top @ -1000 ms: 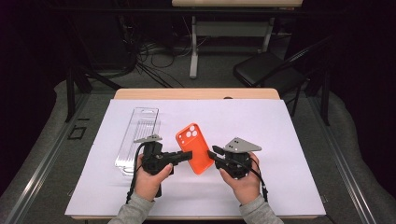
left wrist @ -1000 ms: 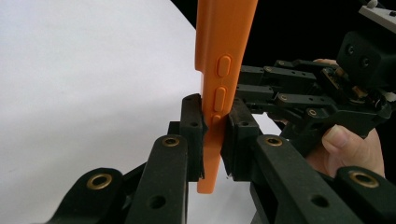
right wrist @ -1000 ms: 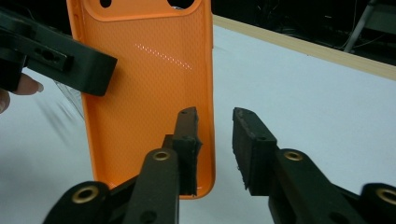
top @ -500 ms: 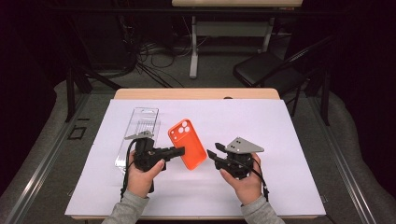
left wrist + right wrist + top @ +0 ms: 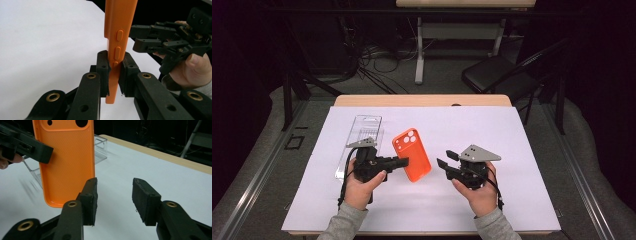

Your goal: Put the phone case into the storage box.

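Left tool (image 5: 113, 72) clamps orange phone case (image 5: 117, 37) — right tool (image 5: 115, 197) parted.

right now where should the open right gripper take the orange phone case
On the free long edge of the orange phone case, coming in from the right. The left gripper already pinches the opposite, button-side edge, holding it off the table. The right gripper is open and apart from the case.

Your bench (image 5: 422, 100) has a wooden top, with a white sheet (image 5: 512, 145) spread over most of it. Behind it you have a dark floor with a tangle of black cables (image 5: 372, 60), the white legs of another table (image 5: 419, 50), and a black folding chair (image 5: 507, 75) off to the right.
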Tool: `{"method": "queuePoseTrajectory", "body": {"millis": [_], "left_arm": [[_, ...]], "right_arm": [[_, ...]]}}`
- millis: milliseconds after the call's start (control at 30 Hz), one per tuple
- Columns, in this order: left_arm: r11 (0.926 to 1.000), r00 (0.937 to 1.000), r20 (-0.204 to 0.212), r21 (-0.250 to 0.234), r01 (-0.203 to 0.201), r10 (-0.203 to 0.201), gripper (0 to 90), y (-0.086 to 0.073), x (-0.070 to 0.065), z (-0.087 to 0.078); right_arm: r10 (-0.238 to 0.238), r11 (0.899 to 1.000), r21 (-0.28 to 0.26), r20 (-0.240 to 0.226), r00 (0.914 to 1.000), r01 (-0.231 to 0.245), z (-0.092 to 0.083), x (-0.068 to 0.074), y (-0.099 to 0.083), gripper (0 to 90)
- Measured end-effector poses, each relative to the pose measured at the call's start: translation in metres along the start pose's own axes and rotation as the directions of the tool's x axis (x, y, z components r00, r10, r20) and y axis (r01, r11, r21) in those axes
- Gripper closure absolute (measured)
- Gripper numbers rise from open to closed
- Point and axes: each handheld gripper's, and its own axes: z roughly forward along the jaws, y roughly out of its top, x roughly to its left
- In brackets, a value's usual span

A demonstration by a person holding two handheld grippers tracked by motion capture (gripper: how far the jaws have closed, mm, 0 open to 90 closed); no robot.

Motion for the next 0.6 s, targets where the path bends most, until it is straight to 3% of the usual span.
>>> {"method": "queuePoseTrajectory", "body": {"millis": [333,600], "left_arm": [[0.9952,0.9960,0.018,0.043,-0.088,0.087,80.2,0.0027,0.0009,-0.0019],[0.9818,0.9837,0.054,0.074,-0.175,0.171,80.2,0.0053,-0.0039,-0.0059]], "right_arm": [[-0.014,1.000,-0.007,-0.089,0.9959,0.013,-0.0040,-0.0029,0.0030,53.1],[-0.040,0.999,-0.022,-0.203,0.9785,0.036,-0.0090,-0.0063,0.0066,51.8]]}}
